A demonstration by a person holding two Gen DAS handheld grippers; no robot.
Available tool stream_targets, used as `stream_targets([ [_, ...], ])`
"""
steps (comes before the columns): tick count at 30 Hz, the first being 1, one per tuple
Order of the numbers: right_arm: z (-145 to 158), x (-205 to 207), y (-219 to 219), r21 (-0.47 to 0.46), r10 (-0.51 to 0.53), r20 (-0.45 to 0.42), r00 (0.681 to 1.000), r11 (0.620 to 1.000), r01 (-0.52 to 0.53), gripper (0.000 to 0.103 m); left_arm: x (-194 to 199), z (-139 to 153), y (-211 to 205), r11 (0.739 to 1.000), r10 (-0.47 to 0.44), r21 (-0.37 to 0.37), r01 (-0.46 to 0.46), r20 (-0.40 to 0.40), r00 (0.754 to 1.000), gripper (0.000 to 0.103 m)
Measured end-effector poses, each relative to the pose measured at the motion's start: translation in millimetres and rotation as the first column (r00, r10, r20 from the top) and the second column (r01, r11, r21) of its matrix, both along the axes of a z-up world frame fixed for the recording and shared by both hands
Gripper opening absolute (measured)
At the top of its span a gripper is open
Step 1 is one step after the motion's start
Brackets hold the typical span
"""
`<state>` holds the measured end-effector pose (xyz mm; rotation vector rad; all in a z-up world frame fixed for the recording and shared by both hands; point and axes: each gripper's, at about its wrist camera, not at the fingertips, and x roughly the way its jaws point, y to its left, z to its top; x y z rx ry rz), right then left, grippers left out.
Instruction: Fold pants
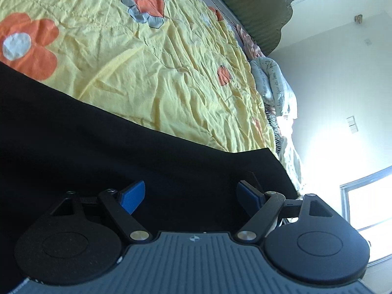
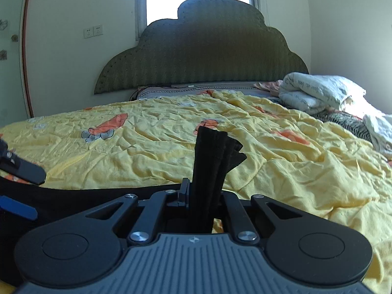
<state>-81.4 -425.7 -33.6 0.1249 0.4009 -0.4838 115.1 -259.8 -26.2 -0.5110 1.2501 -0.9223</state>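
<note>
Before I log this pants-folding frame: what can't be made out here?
- Pants, left wrist view: overall shape and fold state; cut off by the frame edge and the left gripper.
- Right gripper, right wrist view: pads hidden by bunched black cloth.
- Left gripper, right wrist view: only finger parts at the frame edge.

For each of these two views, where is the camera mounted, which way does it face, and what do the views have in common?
Left wrist: sits on the left gripper, rolled sideways, looking across the black pants and the yellow flowered bedspread toward a window; its jaws stand open with nothing between them.
Right wrist: sits on the right gripper, facing the green headboard; its jaws are shut on a bunched strip of the pants.
Shared: pants, bedspread, headboard and the folded white bedding; the left gripper's blue pad shows at the right view's left edge.
</note>
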Motion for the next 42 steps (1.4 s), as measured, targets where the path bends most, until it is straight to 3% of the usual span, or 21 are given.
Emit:
stream_targets([
  [5,1,11,26,-0.088,0.071,-0.034,0.997,0.993,-0.074,0.008,5,-8,-3,0.994,0.033,-0.096,-0.044,-0.108,0.994,0.087],
  [12,-2,19,46,-0.138,0.124,-0.060,0.990,0.982,-0.132,0.008,18,-13,-22,0.987,0.053,-0.141,-0.078,-0.173,0.984,0.087],
  [18,0,19,71,-0.225,0.194,-0.098,0.976,0.951,-0.211,0.008,26,-16,-44,0.992,0.045,-0.112,-0.064,-0.164,0.986,0.085],
  [21,-1,20,86,-0.261,0.235,-0.138,0.962,0.928,-0.265,0.008,26,-9,-45,0.996,0.081,-0.027,-0.082,-0.053,0.995,0.073],
  [23,-3,21,94,-0.263,0.261,-0.153,0.953,0.919,-0.294,0.008,22,-5,-44,0.997,0.069,0.037,-0.070,0.047,0.997,0.052],
  [24,-4,21,99,-0.269,0.269,-0.161,0.950,0.914,-0.304,0.008,20,-5,-44,0.996,0.057,0.062,-0.062,0.077,0.995,0.049],
  [26,-7,22,108,-0.288,0.274,-0.182,0.944,0.903,-0.318,0.008,16,-6,-42,0.993,0.051,0.103,-0.063,0.112,0.992,0.032],
  [29,-10,23,115,-0.298,0.280,-0.202,0.939,0.895,-0.331,0.007,12,-6,-35,0.989,0.045,0.133,-0.067,0.162,0.986,0.019],
  [31,-10,22,116,-0.291,0.281,-0.195,0.940,0.898,-0.329,0.007,10,-6,-29,0.990,0.048,0.126,-0.070,0.170,0.984,0.016],
  [33,-7,19,114,-0.270,0.277,-0.172,0.945,0.909,-0.316,0.008,9,-6,-25,0.992,0.053,0.103,-0.070,0.164,0.985,0.016],
  [36,0,14,101,-0.185,0.275,-0.103,0.956,0.939,-0.290,0.008,4,-4,-16,0.995,0.079,0.051,-0.086,0.125,0.989,0.031],
  [38,4,11,91,-0.111,0.272,-0.053,0.961,0.955,-0.277,0.008,4,-6,-12,0.995,0.094,0.004,-0.095,0.066,0.993,0.063],
  [40,8,7,85,-0.059,0.265,-0.010,0.964,0.962,-0.265,0.008,3,-11,-9,0.992,0.116,-0.051,-0.117,-0.021,0.993,0.076],
  [42,10,4,81,-0.036,0.262,0.015,0.965,0.965,-0.261,0.007,3,-16,-13,0.989,0.108,-0.091,-0.118,-0.102,0.989,0.076],
])
